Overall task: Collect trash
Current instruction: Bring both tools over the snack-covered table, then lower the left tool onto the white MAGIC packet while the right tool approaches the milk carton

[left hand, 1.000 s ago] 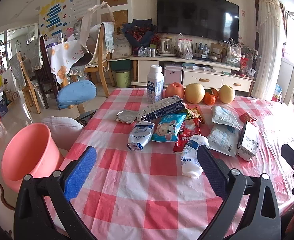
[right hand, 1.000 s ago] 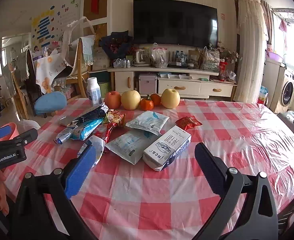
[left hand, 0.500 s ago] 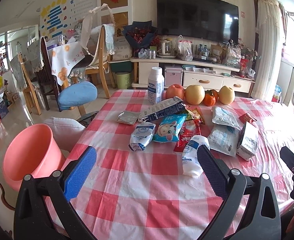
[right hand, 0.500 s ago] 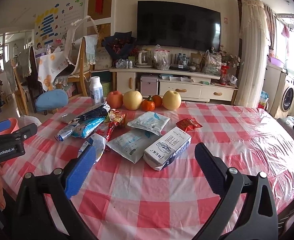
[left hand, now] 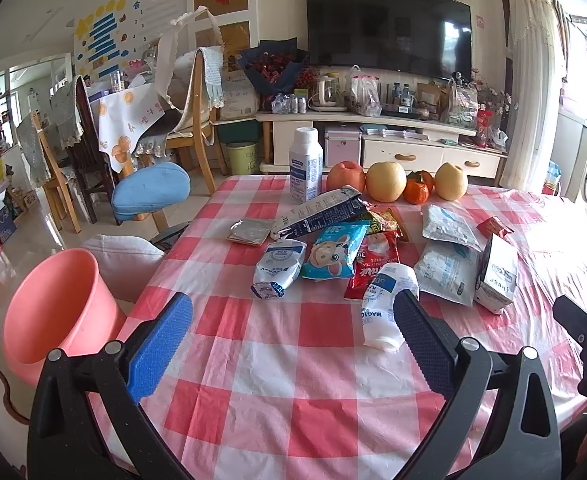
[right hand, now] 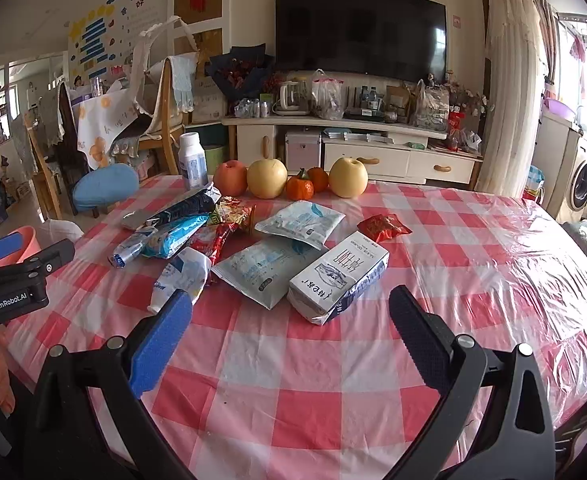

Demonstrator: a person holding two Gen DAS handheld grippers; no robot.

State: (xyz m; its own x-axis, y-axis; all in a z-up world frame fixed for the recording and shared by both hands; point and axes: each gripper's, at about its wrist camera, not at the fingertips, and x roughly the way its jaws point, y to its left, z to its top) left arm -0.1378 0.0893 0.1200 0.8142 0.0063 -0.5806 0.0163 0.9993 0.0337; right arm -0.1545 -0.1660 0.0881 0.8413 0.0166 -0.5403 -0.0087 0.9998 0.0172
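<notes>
Several empty wrappers and cartons lie in a heap on the red-checked table (left hand: 277, 364): a white pouch (left hand: 385, 308), a blue cartoon packet (left hand: 335, 250), a red tea packet (left hand: 373, 268), a milk carton (right hand: 339, 276) and a small red wrapper (right hand: 383, 226). A pink bin (left hand: 53, 312) stands on the floor left of the table. My left gripper (left hand: 293, 344) is open and empty above the near table edge, just short of the white pouch. My right gripper (right hand: 289, 338) is open and empty, just short of the milk carton.
A white bottle (left hand: 305, 164), an apple (left hand: 345, 176), two pears (left hand: 385, 182) and small oranges (left hand: 417, 190) stand at the table's far edge. A blue stool (left hand: 149, 190) and wooden chairs stand left of the table. A TV cabinet (left hand: 373, 144) is behind.
Both views have shifted slightly, with the table contents a little lower and nearer in the frame. Both grippers stay open. Nothing on the table has moved.
</notes>
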